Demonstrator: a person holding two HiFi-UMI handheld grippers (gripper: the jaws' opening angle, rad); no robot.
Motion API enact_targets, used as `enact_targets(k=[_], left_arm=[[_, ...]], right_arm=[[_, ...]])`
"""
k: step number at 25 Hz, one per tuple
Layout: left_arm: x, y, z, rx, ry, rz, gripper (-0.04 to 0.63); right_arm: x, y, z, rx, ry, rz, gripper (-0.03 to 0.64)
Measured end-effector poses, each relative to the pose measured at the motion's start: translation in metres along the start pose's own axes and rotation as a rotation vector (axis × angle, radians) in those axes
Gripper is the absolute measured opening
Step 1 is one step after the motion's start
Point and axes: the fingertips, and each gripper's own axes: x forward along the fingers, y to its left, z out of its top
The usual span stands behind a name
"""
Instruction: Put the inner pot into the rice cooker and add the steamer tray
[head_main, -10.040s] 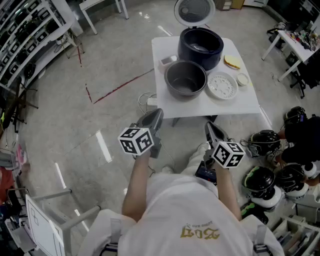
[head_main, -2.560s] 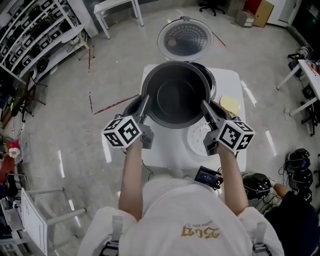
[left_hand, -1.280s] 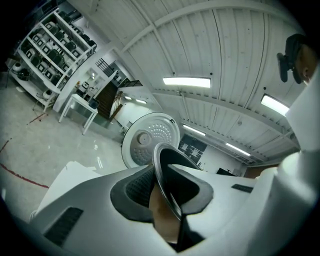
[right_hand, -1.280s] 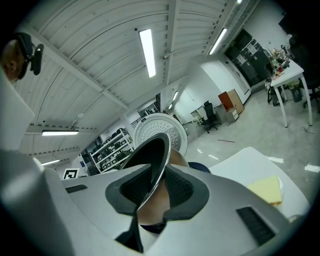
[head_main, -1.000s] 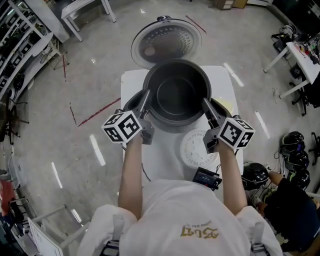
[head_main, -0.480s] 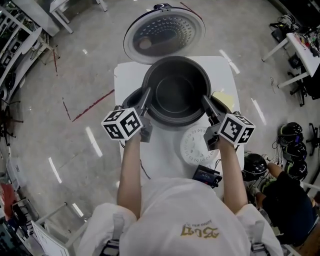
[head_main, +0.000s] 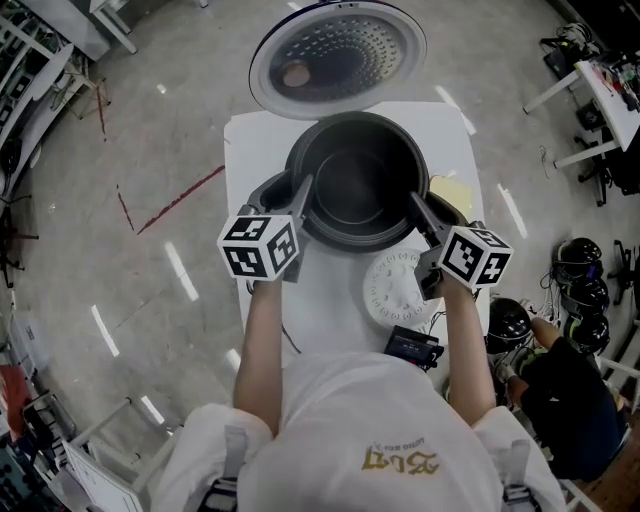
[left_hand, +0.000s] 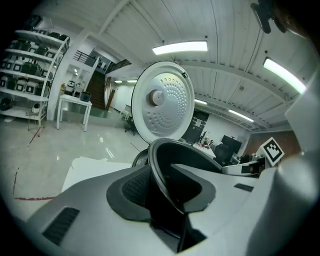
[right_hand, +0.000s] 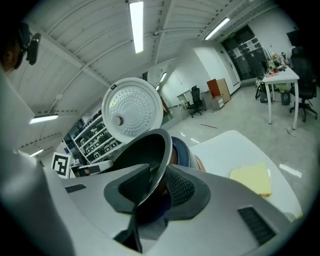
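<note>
Lid (head_main: 338, 52) stands open behind inner pot (head_main: 355, 185); steamer tray (head_main: 396, 292) lies nearby.

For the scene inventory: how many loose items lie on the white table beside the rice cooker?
2 in view: the steamer tray, near right on the table, and a yellow pad by the rice cooker's right side. The inner pot may hide others.
</note>
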Motion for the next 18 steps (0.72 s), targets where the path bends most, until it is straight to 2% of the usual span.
enact_targets(k=[5, 10, 14, 18], left_arm=[[0.0069, 0.0015, -0.0029, 0.006, 0.006, -0.011, 0.13], [0.0081, 0.0003, -0.0029, 0.033, -0.01, -0.023, 0.138], [0.0066, 0.0026, -0.0045, 0.1, -0.018, 0.021, 0.167], [0.0028, 0.0057, -0.0029, 0.095, -0.044, 0.019, 0.175]], right_arm=[[0.0048, -0.0072, -0.0044, -0.029, 0.024, -0.039, 0.124], [0.0058, -0.0087, -0.004, -0.102, 0.025, -0.078, 0.138], [0.004, -0.0114, -0.005, -0.177, 0.017, -0.134, 0.153], [0.0017, -0.0104, -0.006, -0.195, 0.01, -0.145, 0.173]])
